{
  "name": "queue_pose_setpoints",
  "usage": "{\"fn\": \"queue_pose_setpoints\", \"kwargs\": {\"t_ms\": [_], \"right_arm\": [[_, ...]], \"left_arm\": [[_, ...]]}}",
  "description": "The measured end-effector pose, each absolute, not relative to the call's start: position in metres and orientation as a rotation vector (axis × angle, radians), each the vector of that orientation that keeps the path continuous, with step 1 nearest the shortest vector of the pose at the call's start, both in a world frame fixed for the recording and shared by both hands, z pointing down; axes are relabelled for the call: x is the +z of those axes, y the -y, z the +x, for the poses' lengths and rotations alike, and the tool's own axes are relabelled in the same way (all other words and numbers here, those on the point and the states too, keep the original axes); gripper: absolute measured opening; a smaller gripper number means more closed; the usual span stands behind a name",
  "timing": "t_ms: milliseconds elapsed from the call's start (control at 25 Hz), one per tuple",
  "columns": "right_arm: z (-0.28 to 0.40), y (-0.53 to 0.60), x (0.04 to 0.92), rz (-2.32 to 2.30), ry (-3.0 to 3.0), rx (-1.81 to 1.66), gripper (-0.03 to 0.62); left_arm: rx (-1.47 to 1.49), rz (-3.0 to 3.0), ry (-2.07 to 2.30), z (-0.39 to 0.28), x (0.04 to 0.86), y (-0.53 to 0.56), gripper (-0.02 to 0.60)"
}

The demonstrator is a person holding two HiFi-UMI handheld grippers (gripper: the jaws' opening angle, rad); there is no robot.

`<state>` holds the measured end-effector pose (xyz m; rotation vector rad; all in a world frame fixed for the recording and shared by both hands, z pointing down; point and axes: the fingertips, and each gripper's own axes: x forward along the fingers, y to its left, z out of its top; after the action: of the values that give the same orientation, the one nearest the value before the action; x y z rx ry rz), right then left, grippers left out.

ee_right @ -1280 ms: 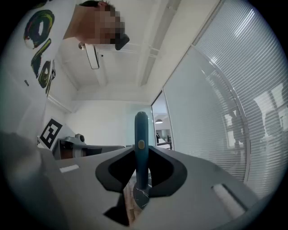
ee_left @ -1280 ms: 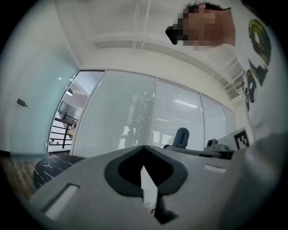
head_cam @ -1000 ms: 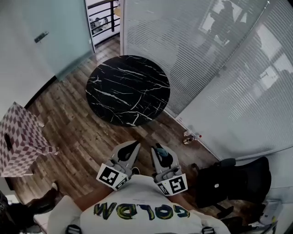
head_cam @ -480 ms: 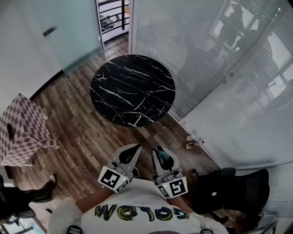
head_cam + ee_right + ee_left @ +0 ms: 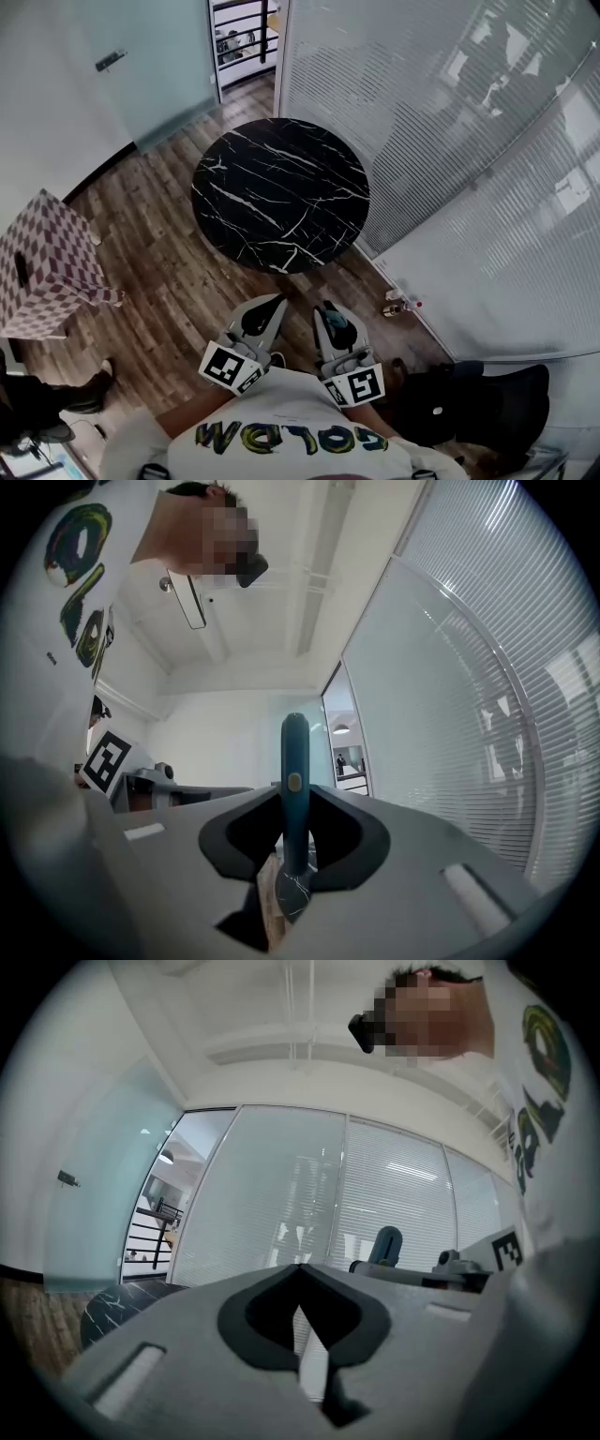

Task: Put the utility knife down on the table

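Right gripper [image 5: 327,307] is pinching a slim teal utility knife [image 5: 294,789] between its jaws. The handle is standing upright in the right gripper view, with its upper end sticking out past the jaw tips. Left gripper [image 5: 275,301] is showing its jaws pressed together at the tips, with nothing between them. Both are sitting side by side at lower centre of the head view, just above the person's white printed shirt [image 5: 281,433].

Edges and room: the round black marble table with white veins [image 5: 281,192] is lying in the upper middle of the frame. Its near edge is staying well apart from both jaw tips, with a band of brown wood-plank floor [image 5: 159,248] running between. The table's right edge is coming close to the foot of the glass wall with white blinds [image 5: 459,159]. Wider floor is lying to the left, reaching a purple-and-white chequered box [image 5: 47,272] at the left edge. A black bag or seat [image 5: 469,398] is filling the lower right corner.

Room: a frosted glass door [image 5: 141,66] is closing off the upper left.
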<state>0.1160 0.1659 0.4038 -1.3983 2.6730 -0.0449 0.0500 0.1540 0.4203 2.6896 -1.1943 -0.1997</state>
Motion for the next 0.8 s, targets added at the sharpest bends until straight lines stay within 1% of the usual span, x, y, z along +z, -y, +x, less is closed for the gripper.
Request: {"fn": "queue_pose_setpoints", "kwargs": {"t_ms": [800], "right_arm": [[0.016, -0.025, 0.391, -1.414, -2.675, -0.012, 0.072]], "left_arm": [[-0.221, 2.738, 1.114, -0.041, 0.403, -0.011, 0.002]]}}
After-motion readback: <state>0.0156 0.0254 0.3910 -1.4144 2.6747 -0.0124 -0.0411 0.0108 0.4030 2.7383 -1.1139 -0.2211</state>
